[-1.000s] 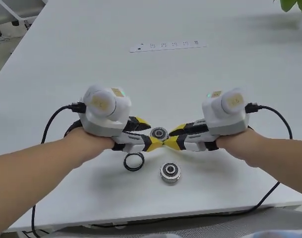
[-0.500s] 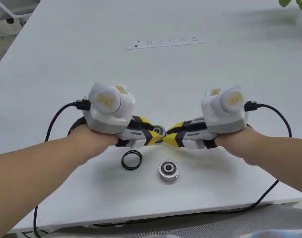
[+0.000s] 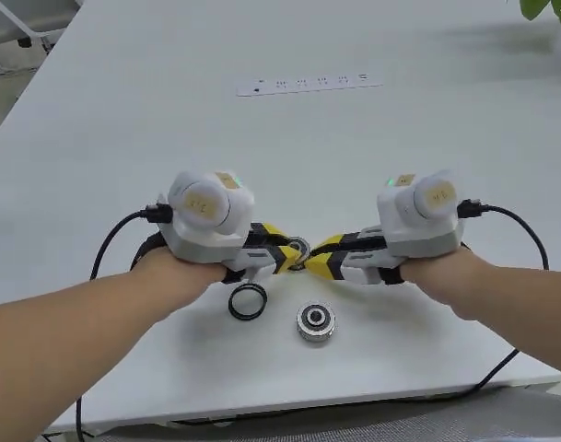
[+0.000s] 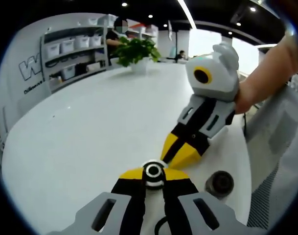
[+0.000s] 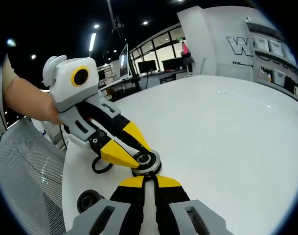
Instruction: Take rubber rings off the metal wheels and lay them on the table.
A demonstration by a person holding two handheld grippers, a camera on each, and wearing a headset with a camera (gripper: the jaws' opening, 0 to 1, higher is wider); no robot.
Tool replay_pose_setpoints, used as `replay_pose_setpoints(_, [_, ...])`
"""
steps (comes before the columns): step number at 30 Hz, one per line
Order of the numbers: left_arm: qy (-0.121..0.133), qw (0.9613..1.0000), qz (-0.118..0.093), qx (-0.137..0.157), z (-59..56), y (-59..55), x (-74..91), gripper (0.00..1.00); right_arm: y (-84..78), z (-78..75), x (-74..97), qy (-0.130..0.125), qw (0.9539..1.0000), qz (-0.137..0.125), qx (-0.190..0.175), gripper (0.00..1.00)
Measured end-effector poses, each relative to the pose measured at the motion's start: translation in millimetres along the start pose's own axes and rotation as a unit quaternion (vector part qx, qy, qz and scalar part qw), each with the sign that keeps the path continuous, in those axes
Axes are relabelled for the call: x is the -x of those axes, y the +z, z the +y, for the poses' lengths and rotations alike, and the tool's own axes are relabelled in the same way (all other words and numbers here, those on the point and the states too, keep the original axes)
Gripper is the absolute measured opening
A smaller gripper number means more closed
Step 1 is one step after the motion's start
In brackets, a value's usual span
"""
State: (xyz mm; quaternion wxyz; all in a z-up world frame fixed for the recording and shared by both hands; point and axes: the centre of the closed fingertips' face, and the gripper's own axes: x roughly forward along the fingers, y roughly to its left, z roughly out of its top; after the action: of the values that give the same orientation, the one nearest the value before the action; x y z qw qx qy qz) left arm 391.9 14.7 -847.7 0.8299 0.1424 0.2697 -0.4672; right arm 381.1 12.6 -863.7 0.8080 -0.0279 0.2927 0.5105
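Black-ringed small silver metal wheel [image 4: 153,170] held above white desk [image 3: 169,110] | left tongs [image 4: 153,174] clamped on it | right tongs [image 5: 147,178] nearly closed at its rim | judged: wheel hard, slick; its rubber soft, stretchy, so pinch the rubber's edge.

Bright, even overhead light washed the white desk [image 3: 123,110], leaving only soft, faint shadows under the left gripper [image 3: 292,256] and the right gripper [image 3: 312,264]. In both gripper views, ceiling spotlights [image 5: 96,26] glared against darkness, straight lines bowed towards the edges, and distant shelves [image 4: 65,54] looked soft
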Motion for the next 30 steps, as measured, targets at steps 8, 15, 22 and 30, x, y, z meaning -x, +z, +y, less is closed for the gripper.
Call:
replay_pose_setpoints(8, [0.006,0.9997,0.01,-0.024,1.3,-1.0,0.4,0.13,0.2,-1.6,0.0,-0.01,0.9965,-0.014,-0.082,0.0])
replay_pose_setpoints(15, [0.003,0.9996,0.013,-0.026,-0.5,-2.0,2.0,0.12,6.8,-12.9,8.8,-0.008,0.9886,-0.053,-0.141,0.0])
replay_pose_setpoints(22, [0.008,0.9996,0.012,-0.022,-3.0,-3.4,1.9,0.12,10.4,-9.4,11.8,0.0,0.9819,-0.068,-0.177,0.0])
replay_pose_setpoints(30, [0.017,0.9995,0.008,-0.025,-3.7,-4.0,2.0,0.12,13.2,-3.0,13.1,0.005,0.9817,-0.071,-0.177,0.0])
